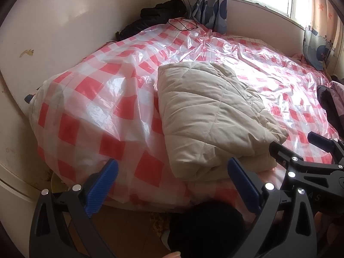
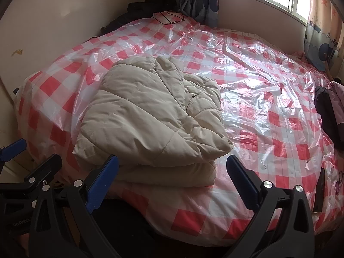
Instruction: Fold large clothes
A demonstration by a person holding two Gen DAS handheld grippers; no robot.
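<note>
Jacket: the beige quilted jacket [image 2: 150, 116] is lying folded near the front edge of the bed [image 2: 268, 99].
Left gripper [image 1: 172, 182]: gaping wide, holding nothing.
Right gripper [image 2: 172, 178]: gaping wide, holding nothing.

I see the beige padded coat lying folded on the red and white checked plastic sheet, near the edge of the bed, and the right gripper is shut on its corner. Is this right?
Not quite. The right gripper is open and holds nothing; the right wrist view shows its blue pads wide apart, short of the coat. The rest stands: the coat lies folded on the checked plastic sheet near the bed's edge.
</note>
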